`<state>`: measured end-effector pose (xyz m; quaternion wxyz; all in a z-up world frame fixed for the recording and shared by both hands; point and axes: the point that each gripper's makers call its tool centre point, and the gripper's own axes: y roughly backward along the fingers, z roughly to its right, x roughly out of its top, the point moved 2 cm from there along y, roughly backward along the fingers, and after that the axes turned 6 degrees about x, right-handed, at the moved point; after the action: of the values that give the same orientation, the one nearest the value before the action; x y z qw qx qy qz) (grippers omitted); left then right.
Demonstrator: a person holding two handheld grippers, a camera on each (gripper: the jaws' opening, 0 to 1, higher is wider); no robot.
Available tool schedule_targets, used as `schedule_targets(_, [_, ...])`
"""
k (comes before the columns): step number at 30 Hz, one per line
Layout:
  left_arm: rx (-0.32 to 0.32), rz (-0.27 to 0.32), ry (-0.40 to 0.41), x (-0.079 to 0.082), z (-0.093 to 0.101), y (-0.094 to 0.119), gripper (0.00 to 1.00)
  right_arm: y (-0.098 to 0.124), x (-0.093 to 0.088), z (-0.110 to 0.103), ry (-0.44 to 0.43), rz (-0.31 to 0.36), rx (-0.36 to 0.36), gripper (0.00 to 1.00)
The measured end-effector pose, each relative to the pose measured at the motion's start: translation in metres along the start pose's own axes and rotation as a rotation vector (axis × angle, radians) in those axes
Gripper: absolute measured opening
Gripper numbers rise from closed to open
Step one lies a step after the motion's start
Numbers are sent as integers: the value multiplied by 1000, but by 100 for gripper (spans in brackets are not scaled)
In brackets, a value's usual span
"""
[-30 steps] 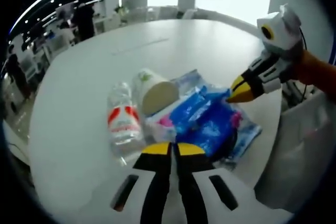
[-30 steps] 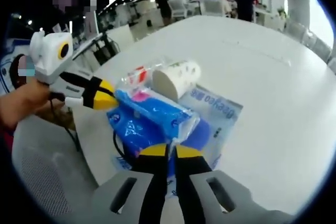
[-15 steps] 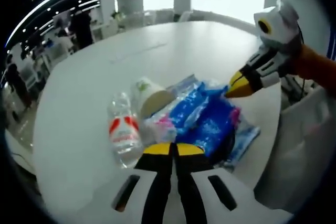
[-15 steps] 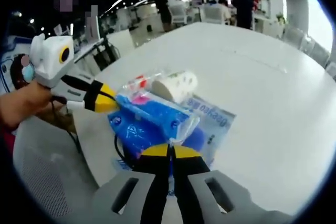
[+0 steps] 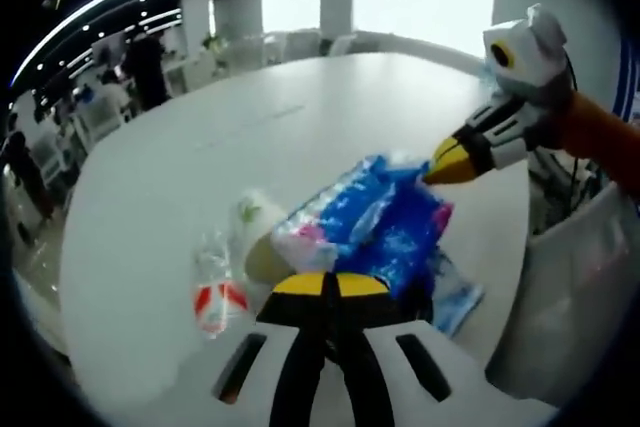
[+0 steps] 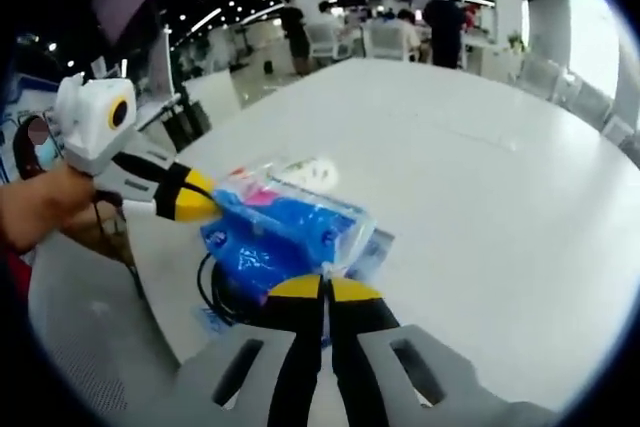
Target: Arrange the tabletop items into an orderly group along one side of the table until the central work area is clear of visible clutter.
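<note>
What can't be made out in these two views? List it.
- Printing on the blue tissue pack: blurred in both views.
- Paper cup and water bottle: in the right gripper view, mostly hidden behind the pack.
- Black cable: mostly covered by the pack.
- Left gripper and right gripper: jaws together at the pack's ends; actual grip unclear.

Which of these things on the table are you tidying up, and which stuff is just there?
Being tidied:
- blue tissue pack, with the left gripper and right gripper at either end
- second blue pack under it
- paper cup on its side
- water bottle lying down
- flat blue packet

Just there:
- white table
- people and chairs far behind
</note>
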<state>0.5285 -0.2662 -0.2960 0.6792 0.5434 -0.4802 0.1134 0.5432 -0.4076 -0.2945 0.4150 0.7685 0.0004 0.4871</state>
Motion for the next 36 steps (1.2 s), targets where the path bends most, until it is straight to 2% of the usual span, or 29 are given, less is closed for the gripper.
schedule_targets(6, [-15,22,-31,24,10,-9,0,15,7,19,0,20,-36,1])
schedule_targets(15, [-31,39,-59,50,24,-29,0,35,7,46,-13,42,-85,1])
schedule_targets(24, [-59,48,-59,70,42,-51,0,55,5,75,-24,52,-139,1])
schedule_targets(36, [-77,87,-82,97,67,-78,0,77,-2,110,-34,64,-215,1])
